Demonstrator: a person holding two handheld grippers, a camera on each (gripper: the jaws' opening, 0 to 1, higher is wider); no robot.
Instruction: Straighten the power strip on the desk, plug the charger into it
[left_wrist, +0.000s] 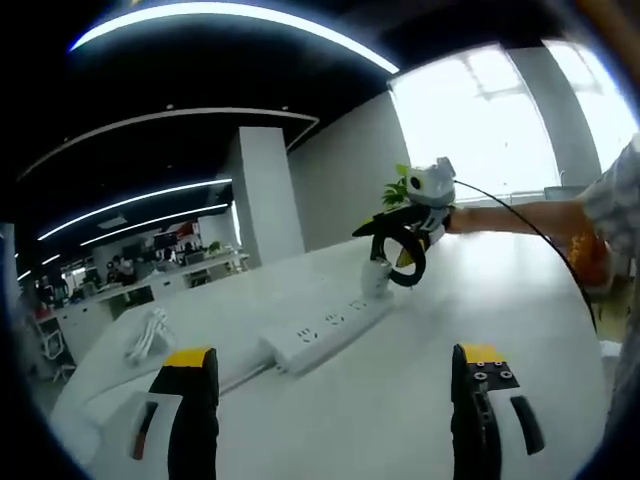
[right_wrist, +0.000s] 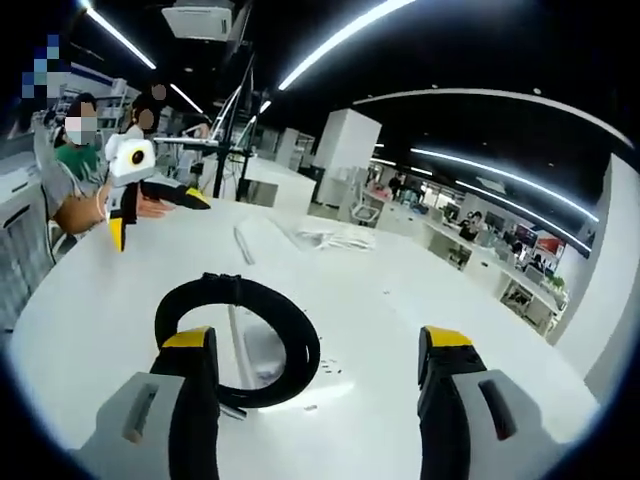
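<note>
The power strip (left_wrist: 325, 335) lies slanted on the worktop (left_wrist: 420, 400), not yet squared. The right tool (left_wrist: 400, 262) hovers at its far end by a black cable loop (right_wrist: 240, 335), jaws wide. The left tool (left_wrist: 335, 415) waits back, wide and empty.

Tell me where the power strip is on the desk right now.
In the left gripper view the power strip lies on the white desk, ahead between the fingers, its far end under the right gripper and charger.
</note>
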